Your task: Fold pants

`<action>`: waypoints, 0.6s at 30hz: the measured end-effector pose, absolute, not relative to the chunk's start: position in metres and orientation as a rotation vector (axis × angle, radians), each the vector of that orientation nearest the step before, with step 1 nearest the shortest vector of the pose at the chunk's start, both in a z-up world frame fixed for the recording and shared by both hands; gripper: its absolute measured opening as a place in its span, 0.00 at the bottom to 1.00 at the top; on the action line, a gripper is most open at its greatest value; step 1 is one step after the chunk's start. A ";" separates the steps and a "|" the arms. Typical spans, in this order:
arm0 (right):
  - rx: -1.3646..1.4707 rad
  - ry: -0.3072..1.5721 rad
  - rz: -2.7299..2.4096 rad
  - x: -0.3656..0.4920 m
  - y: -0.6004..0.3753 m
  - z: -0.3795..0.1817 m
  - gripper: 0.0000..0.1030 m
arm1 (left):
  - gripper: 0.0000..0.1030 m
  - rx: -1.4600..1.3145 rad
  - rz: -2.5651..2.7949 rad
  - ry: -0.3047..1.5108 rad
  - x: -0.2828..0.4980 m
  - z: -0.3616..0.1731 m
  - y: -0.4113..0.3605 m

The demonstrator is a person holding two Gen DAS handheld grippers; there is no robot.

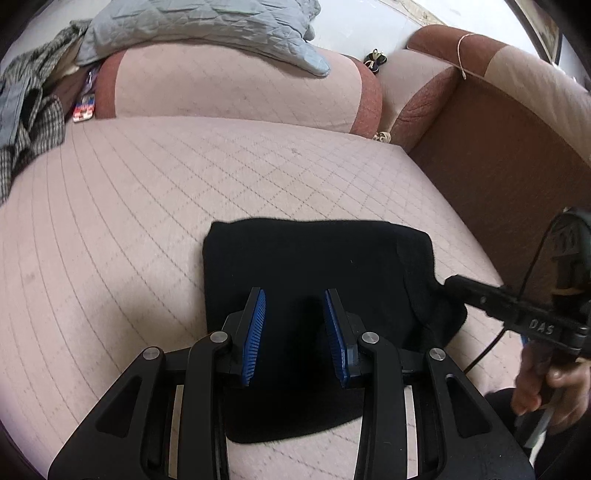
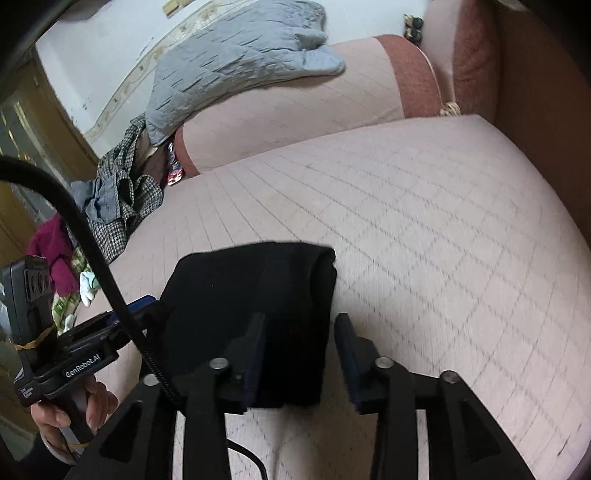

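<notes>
Two grippers, left [image 1: 294, 332] and right [image 2: 301, 360], hover part-open, holding nothing, over the folded black fabric pants [image 1: 317, 266]; folding looks finished, so withdrawing comes next.

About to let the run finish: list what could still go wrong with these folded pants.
1. The black pants show a loose flap at their right edge, by the right claw; withdrawing might snag it and undo the fold.
2. The left claw hovers open over the bundle; a low pass might drag the top layer.

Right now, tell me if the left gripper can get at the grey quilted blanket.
Probably not without moving: the left gripper hangs over the folded black pants, while the grey quilted blanket lies across the sofa's far backrest.
</notes>
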State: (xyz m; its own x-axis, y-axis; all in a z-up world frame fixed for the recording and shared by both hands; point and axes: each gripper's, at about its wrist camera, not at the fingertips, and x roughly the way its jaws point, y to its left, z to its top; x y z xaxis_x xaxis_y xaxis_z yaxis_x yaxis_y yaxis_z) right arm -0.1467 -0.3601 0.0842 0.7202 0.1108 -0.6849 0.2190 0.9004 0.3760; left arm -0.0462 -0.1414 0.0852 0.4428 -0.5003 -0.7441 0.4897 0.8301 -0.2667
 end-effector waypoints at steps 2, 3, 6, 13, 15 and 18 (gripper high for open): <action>0.476 0.786 -0.043 -0.147 -0.357 0.078 0.36 | 0.31 -0.011 -0.610 0.938 -0.051 0.083 -0.142; 0.462 0.798 -0.020 -0.146 -0.352 0.076 0.32 | 0.31 -0.002 -0.607 0.940 -0.053 0.082 -0.143; 0.368 0.788 0.005 -0.149 -0.337 0.081 0.10 | 0.31 0.022 -0.602 0.931 -0.060 0.080 -0.145; 0.364 0.817 -0.083 -0.146 -0.345 0.068 0.09 | 0.36 0.033 -0.595 0.919 -0.065 0.074 -0.151; 0.397 0.792 -0.088 -0.149 -0.347 0.068 0.09 | 0.36 0.022 -0.606 0.920 -0.066 0.077 -0.147; 0.451 0.760 -0.072 -0.157 -0.353 0.068 0.19 | 0.36 -0.017 -0.625 0.916 -0.065 0.085 -0.134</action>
